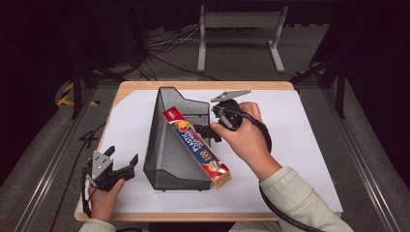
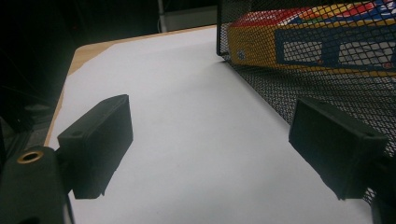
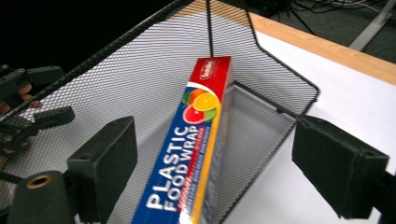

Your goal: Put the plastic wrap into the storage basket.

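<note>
Plastic food wrap box [image 1: 197, 147] lies slanted inside the black mesh file holder [image 1: 167, 145] — far end up against the holder's tall back, near end sticking out past the low front edge onto the white sheet [image 1: 300, 145] covering the bench [image 1: 203, 85]. Right hand-held gripper [image 1: 209, 131] hovers at the holder's right wall, jaws spread apart, nothing between them; in the right gripper view the box [image 3: 196, 140] runs up the middle between the jaws. Left hand-held gripper [image 1: 121, 159] sits just beside the holder's left wall, jaws also wide apart and empty, low over the sheet.

Risks, as a judgement: box looks only leaned, not seated — a nudge on the mesh could slide it out the front. The right gripper could snag the mesh rim when closing or pulling away, and the light holder may skid since the left gripper isn't bracing it.
</note>
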